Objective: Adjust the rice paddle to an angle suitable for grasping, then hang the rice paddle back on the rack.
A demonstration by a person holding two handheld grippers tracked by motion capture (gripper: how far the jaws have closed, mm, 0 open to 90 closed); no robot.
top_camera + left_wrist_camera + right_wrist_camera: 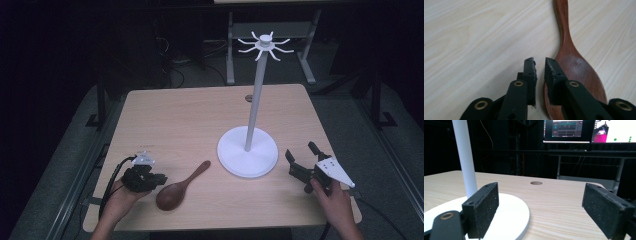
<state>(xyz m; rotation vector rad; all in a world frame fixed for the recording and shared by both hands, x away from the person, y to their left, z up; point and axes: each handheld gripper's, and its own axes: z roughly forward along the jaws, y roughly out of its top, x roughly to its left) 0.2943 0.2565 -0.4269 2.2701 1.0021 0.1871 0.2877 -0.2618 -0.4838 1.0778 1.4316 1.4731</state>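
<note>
From above, a light wooden bench (pixel 165 115) carries a dark brown wooden spoon (pixel 180 186) near its front edge, bowl toward the person and handle slanting away to the right. The left gripper (pixel 159 180) sits low at the spoon's bowl, its tips right at the bowl's left rim, with the left hand (pixel 120 200) behind it and a black cable looping off to the side. A white hook stand (pixel 248 150), a round base with a tall pole and a ring of curved hooks on top, rises just right of the spoon's handle. The right gripper (pixel 301 156) hovers beside the stand's base, held by the right hand (pixel 337 202), its jaws spread wide with nothing between them.

In the left gripper view, the left gripper (pixel 539 62) has its jaws only a narrow slit apart, and nothing sits in the slit. The wooden spoon (pixel 576 67) lies flat on the bench (pixel 474 37), just to the right of the jaws; the right-hand jaw overlaps the edge of the bowl, while the handle runs away toward the top. Whether that jaw actually touches the wood I cannot tell.

In the right gripper view, the right gripper (pixel 544 202) holds its two pads far apart over bare bench (pixel 559 202). The hook stand (pixel 506 212) lies by the left jaw, its pole going up past it. A small round hole (pixel 536 183) marks the bench further back, and lit monitors (pixel 567 131) glow in the dark room beyond.
</note>
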